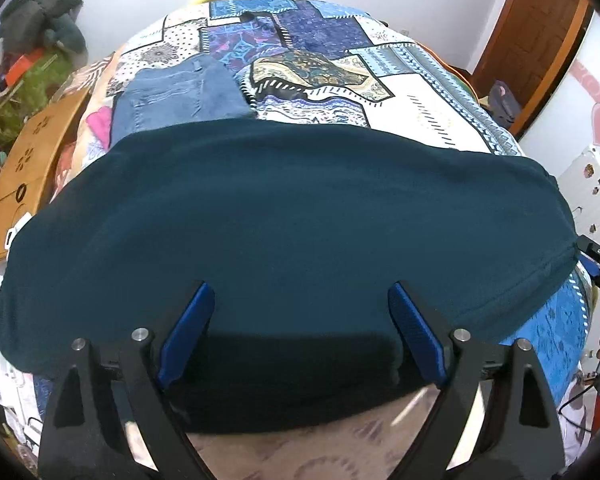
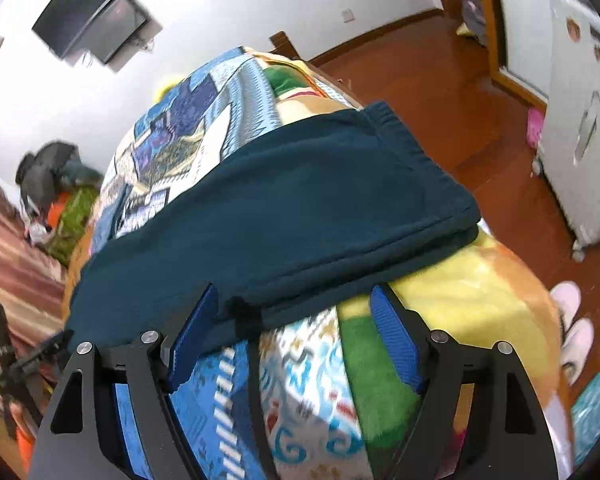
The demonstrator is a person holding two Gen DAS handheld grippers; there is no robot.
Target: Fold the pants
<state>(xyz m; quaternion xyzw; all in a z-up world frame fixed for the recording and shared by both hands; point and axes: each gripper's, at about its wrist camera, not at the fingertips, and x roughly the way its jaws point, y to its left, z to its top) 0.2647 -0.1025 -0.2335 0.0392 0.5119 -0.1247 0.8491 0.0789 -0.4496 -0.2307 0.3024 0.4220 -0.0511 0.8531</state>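
Both claws gape wide, gripping nothing: left gripper (image 1: 300, 300) over the teal pants (image 1: 284, 216), right gripper (image 2: 294, 308) at their edge. Soft knit pants lie folded on the patchwork quilt (image 1: 412, 92), folded jeans (image 1: 180, 92) beyond.

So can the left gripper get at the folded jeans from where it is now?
Probably not directly: the teal pants lie spread between the open left gripper and the folded jeans farther up the bed.
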